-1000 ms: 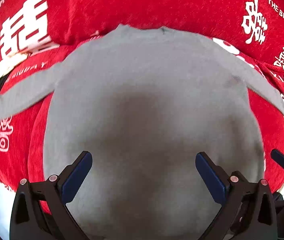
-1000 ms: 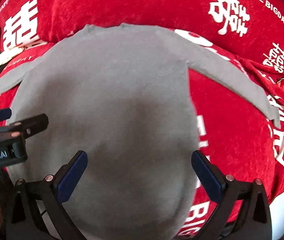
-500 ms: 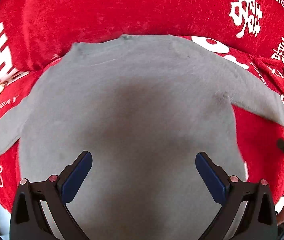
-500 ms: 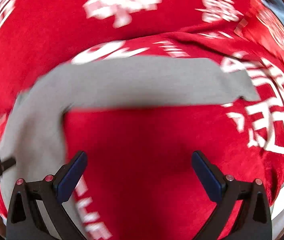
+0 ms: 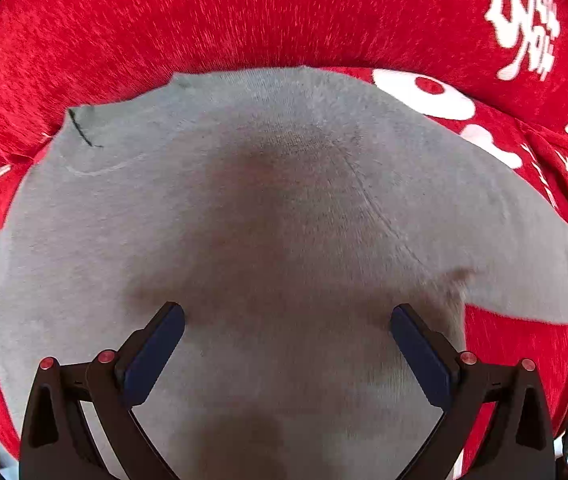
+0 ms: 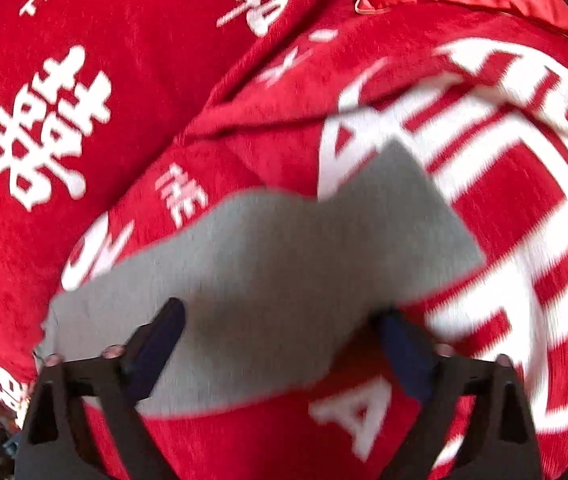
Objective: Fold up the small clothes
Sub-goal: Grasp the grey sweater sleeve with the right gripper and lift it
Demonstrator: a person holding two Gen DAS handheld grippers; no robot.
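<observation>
Currently, grey sweater (image 5: 284, 216) flat on red printed blanket (image 5: 243, 16), body under my left gripper (image 5: 286, 344), jaws spread, sleeve (image 6: 284, 264) under my right gripper (image 6: 284, 344), jaws spread, both hovering, nothing pinched.

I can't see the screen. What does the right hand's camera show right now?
A grey sleeve lies flat on a red blanket with white lettering. The open right gripper hovers over it, holding nothing. The picture is motion-blurred.
</observation>
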